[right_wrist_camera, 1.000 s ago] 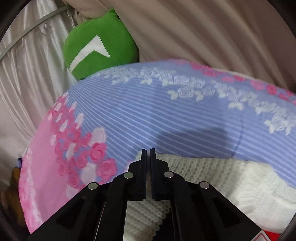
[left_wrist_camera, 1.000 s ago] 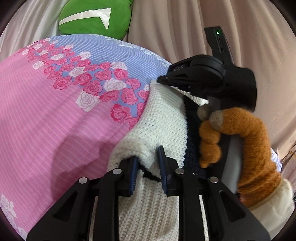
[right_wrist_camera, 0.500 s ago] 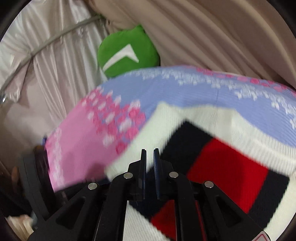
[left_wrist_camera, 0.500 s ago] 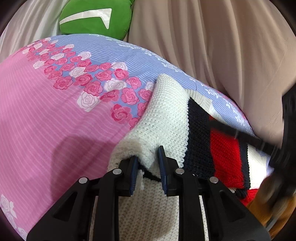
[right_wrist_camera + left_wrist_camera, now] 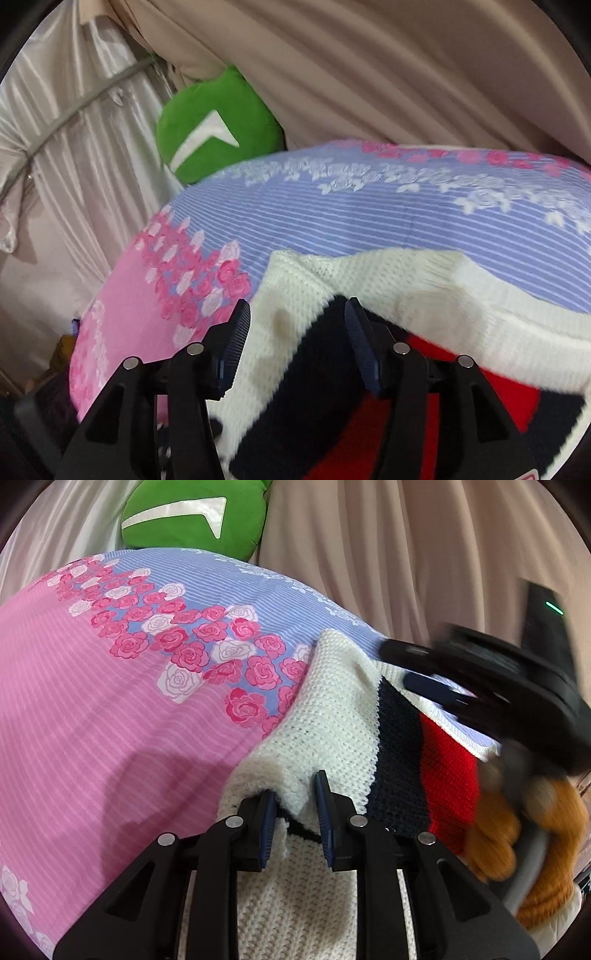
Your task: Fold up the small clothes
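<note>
A small cream knit sweater [image 5: 332,709] with navy and red blocks lies on a pink and lilac rose-print bedcover [image 5: 110,686]. My left gripper [image 5: 295,816] is shut on a bunched cream fold of the sweater at its near end. My right gripper [image 5: 295,339] hovers over the sweater [image 5: 369,273]; its jaws are opening and nothing is pinched between them. In the left wrist view the right gripper [image 5: 436,672] shows blurred at the right, held by a hand in an orange knit glove [image 5: 517,830].
A green cushion [image 5: 192,515] with a white mark sits at the far end of the bed [image 5: 218,129]. Beige and white curtains [image 5: 406,554] hang behind the bed. The bedcover [image 5: 332,221] spreads left of the sweater.
My right gripper let go of the sweater's far edge, drew back to the right and its jaws spread apart. The sweater's navy and red front now shows. My left gripper stayed put.
</note>
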`<state>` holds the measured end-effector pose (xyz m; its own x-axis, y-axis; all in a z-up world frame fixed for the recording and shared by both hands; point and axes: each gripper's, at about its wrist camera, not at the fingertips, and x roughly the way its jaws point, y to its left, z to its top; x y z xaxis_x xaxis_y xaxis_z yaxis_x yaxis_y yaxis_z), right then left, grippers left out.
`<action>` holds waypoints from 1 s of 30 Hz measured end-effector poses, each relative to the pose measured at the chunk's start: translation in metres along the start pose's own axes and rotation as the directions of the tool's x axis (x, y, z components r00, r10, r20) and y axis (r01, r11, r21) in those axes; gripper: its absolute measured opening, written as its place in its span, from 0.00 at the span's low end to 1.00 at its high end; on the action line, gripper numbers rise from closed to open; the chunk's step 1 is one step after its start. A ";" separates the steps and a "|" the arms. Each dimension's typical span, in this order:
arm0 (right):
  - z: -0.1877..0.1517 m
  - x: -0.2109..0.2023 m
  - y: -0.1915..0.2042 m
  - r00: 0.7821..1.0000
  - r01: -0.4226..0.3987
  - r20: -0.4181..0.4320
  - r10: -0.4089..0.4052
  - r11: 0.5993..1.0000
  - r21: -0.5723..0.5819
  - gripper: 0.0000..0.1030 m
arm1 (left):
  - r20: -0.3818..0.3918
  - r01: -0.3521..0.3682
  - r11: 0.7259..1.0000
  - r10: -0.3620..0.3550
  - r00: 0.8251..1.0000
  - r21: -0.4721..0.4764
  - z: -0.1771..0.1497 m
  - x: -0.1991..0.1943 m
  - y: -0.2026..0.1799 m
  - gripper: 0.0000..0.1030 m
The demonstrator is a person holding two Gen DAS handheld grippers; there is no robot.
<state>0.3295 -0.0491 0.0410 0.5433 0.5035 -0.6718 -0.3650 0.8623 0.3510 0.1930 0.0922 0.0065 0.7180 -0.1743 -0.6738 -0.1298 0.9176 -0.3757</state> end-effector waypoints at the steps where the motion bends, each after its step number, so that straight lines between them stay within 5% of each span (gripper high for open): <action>1: 0.002 0.014 0.004 0.999 0.023 -0.036 -0.023 0.999 -0.026 0.53 | 0.000 0.001 1.000 -0.001 1.000 0.000 0.000 0.000 0.000 0.20; 3: 0.005 0.034 0.015 0.991 0.087 -0.089 -0.096 0.991 -0.098 0.22 | 0.000 0.000 1.000 0.000 1.000 -0.002 0.000 0.000 0.000 0.20; 5: 0.011 0.034 0.027 0.990 0.119 -0.057 -0.129 0.982 -0.148 0.08 | 0.001 -0.001 1.000 0.001 1.000 -0.003 0.000 -0.001 0.000 0.20; 14: 0.023 0.048 0.009 0.996 0.080 -0.039 -0.083 0.995 -0.066 0.04 | 0.005 -0.007 1.000 0.007 1.000 0.008 -0.003 -0.001 0.000 0.20; 19: -0.014 -0.044 -0.004 0.994 0.044 0.106 -0.038 0.998 -0.053 0.17 | 0.002 0.000 1.000 0.000 1.000 0.013 -0.001 -0.001 0.000 0.20; 21: -0.039 -0.094 -0.025 0.984 0.066 0.165 -0.062 0.998 -0.019 0.31 | 0.003 -0.005 1.000 0.005 1.000 0.017 -0.001 -0.001 -0.001 0.20; 23: -0.073 -0.148 -0.064 0.962 0.161 0.215 -0.170 0.985 0.060 0.46 | 0.005 -0.012 1.000 0.012 1.000 0.020 -0.001 -0.001 -0.002 0.20; 27: -0.137 -0.215 -0.141 0.874 0.396 0.185 -0.450 0.878 0.268 0.55 | 0.008 -0.027 0.999 0.026 1.000 0.028 -0.001 0.000 -0.004 0.20; 30: -0.167 -0.221 -0.174 0.904 0.343 0.120 -0.410 0.863 0.370 0.56 | 0.010 -0.032 0.999 0.031 0.999 0.036 -0.001 0.000 -0.005 0.20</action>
<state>0.1466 -0.3197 0.0194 0.7319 0.1080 -0.6728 0.1508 0.9372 0.3145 0.1929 0.0871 0.0081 0.7202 -0.1420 -0.6791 -0.1279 0.9349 -0.3312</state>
